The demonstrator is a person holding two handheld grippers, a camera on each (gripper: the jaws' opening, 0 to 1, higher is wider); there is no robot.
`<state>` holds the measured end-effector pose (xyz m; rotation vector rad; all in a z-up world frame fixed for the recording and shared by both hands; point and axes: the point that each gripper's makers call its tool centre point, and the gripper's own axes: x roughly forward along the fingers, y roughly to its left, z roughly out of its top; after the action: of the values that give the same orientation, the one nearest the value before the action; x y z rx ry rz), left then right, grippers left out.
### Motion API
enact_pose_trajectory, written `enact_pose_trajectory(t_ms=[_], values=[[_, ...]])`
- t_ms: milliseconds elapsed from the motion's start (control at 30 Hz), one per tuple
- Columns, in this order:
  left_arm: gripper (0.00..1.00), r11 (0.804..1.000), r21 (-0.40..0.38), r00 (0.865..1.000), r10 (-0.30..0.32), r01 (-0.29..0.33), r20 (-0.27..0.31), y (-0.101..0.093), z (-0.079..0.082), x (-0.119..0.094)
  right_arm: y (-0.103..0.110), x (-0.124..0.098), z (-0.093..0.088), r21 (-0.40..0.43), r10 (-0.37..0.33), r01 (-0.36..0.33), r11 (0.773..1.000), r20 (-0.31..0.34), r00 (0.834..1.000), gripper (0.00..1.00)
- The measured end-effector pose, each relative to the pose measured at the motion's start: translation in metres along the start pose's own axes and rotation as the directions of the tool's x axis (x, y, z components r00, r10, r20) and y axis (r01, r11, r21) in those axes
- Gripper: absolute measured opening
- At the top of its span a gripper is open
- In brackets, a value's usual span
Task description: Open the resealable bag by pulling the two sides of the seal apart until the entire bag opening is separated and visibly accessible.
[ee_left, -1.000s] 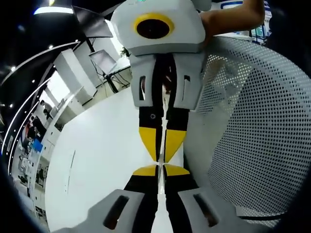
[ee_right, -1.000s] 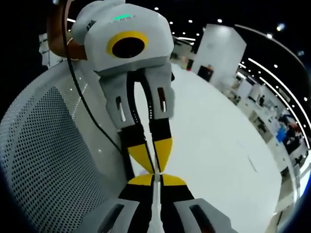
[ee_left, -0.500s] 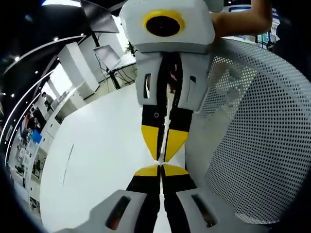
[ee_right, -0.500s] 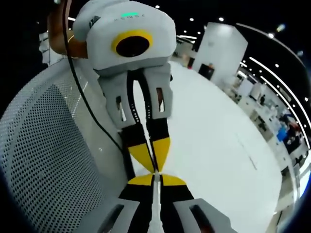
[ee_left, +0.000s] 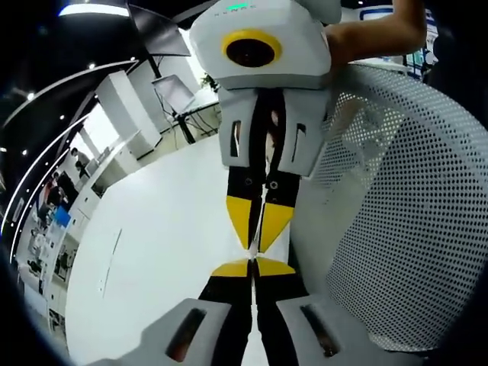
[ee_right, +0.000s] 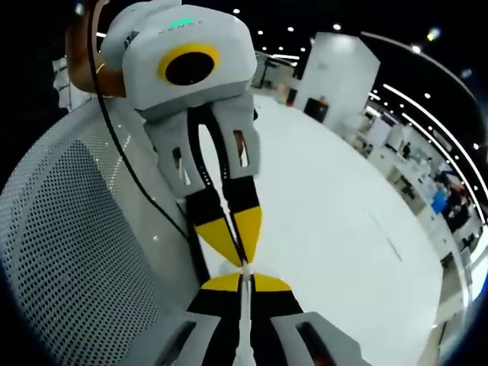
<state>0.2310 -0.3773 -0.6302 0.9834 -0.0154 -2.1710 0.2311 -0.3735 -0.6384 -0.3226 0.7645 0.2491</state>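
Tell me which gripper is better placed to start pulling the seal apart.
Right, but only slightly. The yellow-tipped right gripper and left gripper are both shut, tip to tip above the white surface. A thin pale strip, perhaps the bag's edge, shows between the right one's jaws.

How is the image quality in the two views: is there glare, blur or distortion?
Left gripper view: strong fisheye bending; the white table is overexposed, almost featureless; the opposite gripper is sharp. Right gripper view: same curvature; ceiling lights show as bright spots; the perforated white panel stays crisp.
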Motion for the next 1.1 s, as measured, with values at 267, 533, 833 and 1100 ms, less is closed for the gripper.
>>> enact_pose_trajectory(t_ms=[267, 533, 833, 1100], values=[[0.00, 1.000, -0.007, 1.000, 0.005, -0.005, 0.014, 0.002, 0.002, -0.003, -0.002, -0.001, -0.001, 0.017, -0.009, 0.009, 1.000, -0.001, 1.000, 0.00], [0.00, 1.000, 0.009, 1.000, 0.002, -0.002, -0.002, 0.002, 0.002, -0.003, -0.002, -0.003, -0.001, 0.038, -0.020, 0.021, 0.999, -0.012, 1.000, 0.00], [0.00, 0.998, 0.047, 0.999, -0.034, 0.036, -0.042, -0.009, -0.001, 0.005, 0.002, 0.001, 0.005, 0.018, -0.004, 0.004, 1.000, 0.008, 1.000, 0.04], [0.00, 0.997, 0.058, 0.998, -0.043, 0.046, -0.042, -0.007, -0.001, 0.006, 0.005, 0.002, 0.001, -0.019, 0.008, -0.009, 1.000, -0.005, 1.000, 0.01]])
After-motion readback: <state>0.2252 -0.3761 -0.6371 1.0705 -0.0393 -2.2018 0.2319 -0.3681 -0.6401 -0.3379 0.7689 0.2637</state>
